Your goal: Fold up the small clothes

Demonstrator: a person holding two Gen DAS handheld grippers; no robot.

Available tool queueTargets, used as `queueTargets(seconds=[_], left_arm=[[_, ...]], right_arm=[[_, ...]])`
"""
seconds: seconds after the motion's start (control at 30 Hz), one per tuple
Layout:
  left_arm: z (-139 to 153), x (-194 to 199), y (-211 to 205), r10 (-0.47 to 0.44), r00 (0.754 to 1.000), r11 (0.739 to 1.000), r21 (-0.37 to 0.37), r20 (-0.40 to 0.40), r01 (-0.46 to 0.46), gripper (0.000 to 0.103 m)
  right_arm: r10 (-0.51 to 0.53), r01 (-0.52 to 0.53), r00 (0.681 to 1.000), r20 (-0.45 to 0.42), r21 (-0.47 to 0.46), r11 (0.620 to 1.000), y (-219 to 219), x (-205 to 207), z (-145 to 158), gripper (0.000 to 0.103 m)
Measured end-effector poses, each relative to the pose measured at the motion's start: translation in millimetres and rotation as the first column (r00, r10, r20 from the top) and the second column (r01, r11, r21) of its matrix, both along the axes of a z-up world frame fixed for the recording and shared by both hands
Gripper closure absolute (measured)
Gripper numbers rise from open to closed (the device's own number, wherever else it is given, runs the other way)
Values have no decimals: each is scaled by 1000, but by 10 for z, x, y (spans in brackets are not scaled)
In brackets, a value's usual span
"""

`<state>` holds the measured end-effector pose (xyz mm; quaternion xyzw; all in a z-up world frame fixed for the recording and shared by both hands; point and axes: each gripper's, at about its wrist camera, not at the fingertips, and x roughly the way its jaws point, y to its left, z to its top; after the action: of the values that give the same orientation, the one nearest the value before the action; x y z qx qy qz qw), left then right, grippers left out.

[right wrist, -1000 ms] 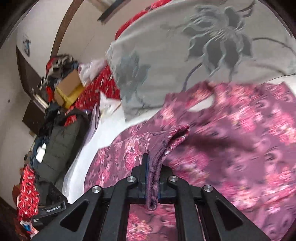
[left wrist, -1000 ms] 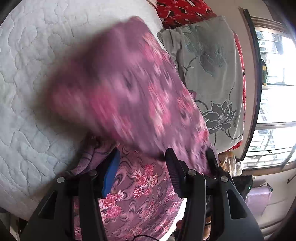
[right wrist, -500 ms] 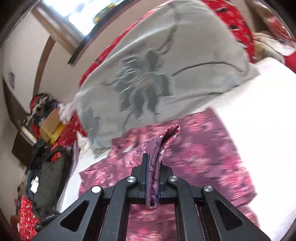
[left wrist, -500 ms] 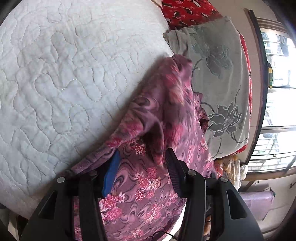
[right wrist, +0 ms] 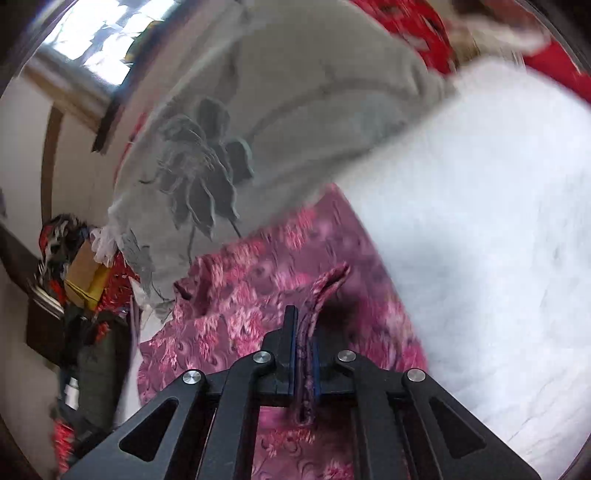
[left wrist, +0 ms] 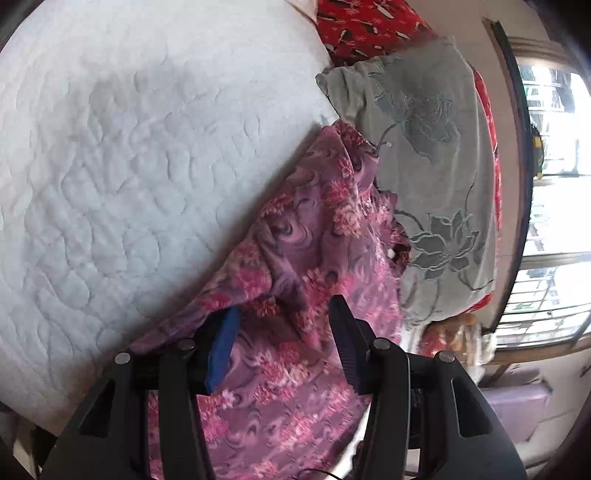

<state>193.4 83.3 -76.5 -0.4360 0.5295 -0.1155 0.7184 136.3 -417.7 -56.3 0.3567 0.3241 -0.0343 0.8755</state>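
A purple garment with pink flowers lies crumpled on the white quilted bed, bunched against a grey pillow. My left gripper is open, its fingers standing apart just above the cloth, which runs between and under them. In the right wrist view the same garment lies spread on the bed. My right gripper is shut on a folded edge of the garment, which sticks up past the fingertips.
A grey pillow with a flower pattern lies beside the garment, also in the right wrist view. Red patterned bedding lies behind it. A window is at the right. Clutter and a cardboard box stand by the bed.
The garment dropped from in front of the left camera onto the bed beside the pillow. My right gripper swung across with the held edge, and the view now shows more white bed.
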Motion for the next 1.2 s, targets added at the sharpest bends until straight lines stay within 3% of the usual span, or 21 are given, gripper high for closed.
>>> queueTargets(seconds=[0.1, 0.13, 0.2, 0.27, 0.3, 0.37, 0.43, 0.5, 0.67, 0.87, 0.9, 0.93, 0.97, 1.0, 1.07, 1.13, 1.2], left_arm=[[-44, 35, -16, -3, 1000, 1000, 11, -18, 3, 55], [-41, 33, -16, -6, 1000, 1000, 11, -15, 6, 55], [-40, 33, -18, -15, 1000, 1000, 10, -10, 15, 55], [-46, 46, -19, -25, 1000, 1000, -3, -7, 25, 55], [-48, 52, -20, -28, 1000, 1000, -8, -5, 28, 55], [-53, 70, -27, -32, 999, 999, -21, 4, 32, 55], [-63, 80, -42, -38, 999, 999, -30, 8, 38, 55], [-67, 83, -54, -44, 999, 998, -34, 12, 45, 55], [-92, 103, -49, -72, 997, 996, -57, 25, 74, 55], [-122, 116, -30, -105, 994, 990, -93, 41, 109, 55], [-126, 117, -21, -107, 993, 989, -102, 42, 110, 55], [-132, 117, -11, -107, 993, 987, -111, 45, 112, 55], [-140, 116, -2, -108, 993, 987, -118, 45, 112, 55], [-147, 112, 5, -109, 993, 986, -120, 47, 114, 55], [-155, 115, 0, -114, 992, 986, -114, 52, 120, 55], [-146, 107, -7, -127, 990, 986, -102, 59, 132, 56], [-111, 86, -1, -145, 987, 983, -103, 68, 152, 56]], right_arm=[[26, -34, 985, -171, -45, 998, 2, 140, -172, 97], [26, -36, 984, -176, -52, 998, 6, 128, -162, 97], [-61, 42, 985, -162, -122, 992, 16, 18, 35, 89], [-110, 99, 992, -56, -173, 980, 79, -100, 311, 88], [-54, 56, 998, 13, -180, 982, 182, -75, 458, 88], [104, -92, 993, 47, -209, 974, 468, 138, 653, 82], [331, -321, 943, 24, -193, 927, 930, 549, 748, 64], [506, -499, 863, -10, -180, 848, 1450, 978, 744, 59], [687, -692, 719, -108, -213, 690, 2509, 1878, 586, 59], [794, -816, 566, -220, -285, 503, 3187, 2165, 342, 59], [815, -841, 524, -247, -302, 450, 3284, 2157, 317, 63], [827, -853, 497, -264, -324, 409, 3324, 2087, 303, 85], [825, -850, 486, -287, -376, 370, 3399, 2068, 305, 100], [817, -828, 504, -280, -425, 365, 3437, 2101, 331, 100], [781, -785, 573, -248, -441, 436, 3379, 2199, 350, 100], [719, -751, 638, -275, -431, 501, 3317, 2333, 225, 100], [668, -747, 657, -349, -420, 516, 3314, 2408, 64, 100]])
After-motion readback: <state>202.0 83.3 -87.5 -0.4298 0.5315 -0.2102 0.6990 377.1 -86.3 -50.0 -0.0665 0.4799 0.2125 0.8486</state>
